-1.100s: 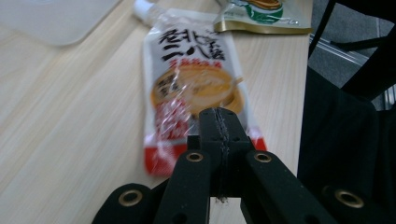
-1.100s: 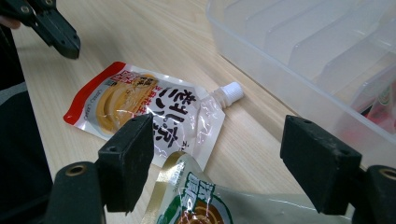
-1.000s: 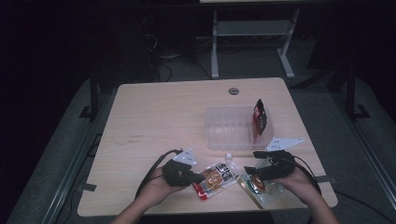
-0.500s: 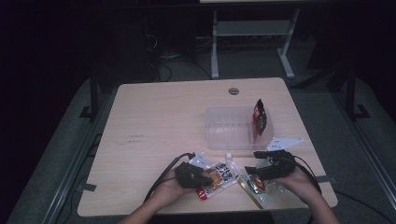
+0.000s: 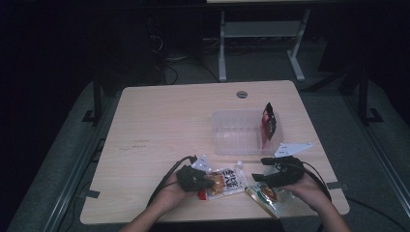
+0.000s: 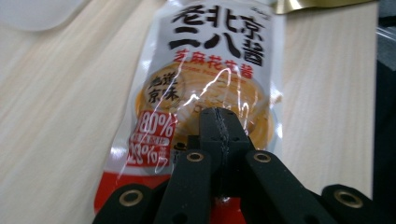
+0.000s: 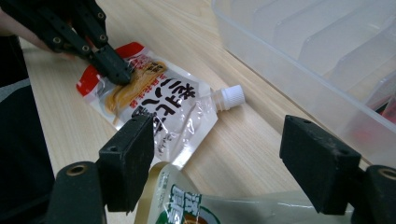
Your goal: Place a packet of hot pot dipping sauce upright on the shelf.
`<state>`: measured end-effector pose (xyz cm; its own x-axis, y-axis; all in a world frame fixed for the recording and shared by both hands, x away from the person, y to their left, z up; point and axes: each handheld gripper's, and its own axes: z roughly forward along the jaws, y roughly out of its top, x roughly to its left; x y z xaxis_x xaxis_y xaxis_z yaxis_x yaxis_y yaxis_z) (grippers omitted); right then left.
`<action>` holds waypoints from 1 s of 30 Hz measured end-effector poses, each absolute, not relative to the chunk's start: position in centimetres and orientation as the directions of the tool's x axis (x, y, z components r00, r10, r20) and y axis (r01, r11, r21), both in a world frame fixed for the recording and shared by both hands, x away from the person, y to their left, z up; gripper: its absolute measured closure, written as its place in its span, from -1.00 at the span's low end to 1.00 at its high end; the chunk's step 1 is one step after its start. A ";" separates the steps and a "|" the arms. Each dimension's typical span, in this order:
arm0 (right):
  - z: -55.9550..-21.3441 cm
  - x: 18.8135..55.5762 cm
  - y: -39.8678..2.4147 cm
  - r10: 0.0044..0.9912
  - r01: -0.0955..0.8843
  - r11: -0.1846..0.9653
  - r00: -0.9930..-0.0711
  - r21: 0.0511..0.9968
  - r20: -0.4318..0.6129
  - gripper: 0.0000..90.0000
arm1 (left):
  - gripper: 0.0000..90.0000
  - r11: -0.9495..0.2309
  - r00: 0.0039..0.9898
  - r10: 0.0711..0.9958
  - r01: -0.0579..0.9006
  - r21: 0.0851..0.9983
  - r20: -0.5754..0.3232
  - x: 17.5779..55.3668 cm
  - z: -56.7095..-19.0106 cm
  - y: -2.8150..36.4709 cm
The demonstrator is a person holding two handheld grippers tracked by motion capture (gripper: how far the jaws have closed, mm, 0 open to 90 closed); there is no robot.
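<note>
Left claw [image 6: 219,126] clamped on sauce pouch [image 6: 210,84] — red base hidden; right claw [image 7: 219,163] agape, empty.

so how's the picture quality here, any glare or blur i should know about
High view: dim, dark surroundings, table lit, small detail soft. Left gripper view: bright, white glare streaks on the sauce pouch, near jaws slightly soft. Right gripper view: well lit, clear bin and far edges blurred, pouch print readable.

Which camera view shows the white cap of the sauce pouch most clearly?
The right gripper view: the white cap lies close, sharp, fully visible. The high view shows it as a tiny white spot; the left gripper view cuts it off.
</note>
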<state>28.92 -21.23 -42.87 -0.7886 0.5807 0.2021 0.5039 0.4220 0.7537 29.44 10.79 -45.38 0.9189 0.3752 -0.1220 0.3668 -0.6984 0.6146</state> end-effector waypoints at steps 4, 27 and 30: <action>-43.0 28.9 -21.1 0.579 0.513 0.424 -0.787 0.746 0.212 -0.42 | 1.00 -0.691 0.907 0.398 0.396 0.605 -0.139 29.9 -45.3 12.0; -44.2 29.3 -17.5 0.548 0.602 0.431 -0.766 0.672 0.334 -0.23 | 1.00 -0.687 0.878 0.465 0.442 0.576 -0.118 31.0 -43.6 17.8; -44.4 29.2 -17.2 0.543 0.609 0.443 -0.766 0.659 0.343 -0.22 | 1.00 -0.701 0.875 0.469 0.450 0.554 -0.119 31.0 -44.3 17.2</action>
<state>29.16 -17.24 -44.43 -0.7663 0.5433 0.3429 0.6085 0.4428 0.6585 30.97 17.24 -44.26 0.8753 0.4687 -0.1187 0.4502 -0.7006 0.5536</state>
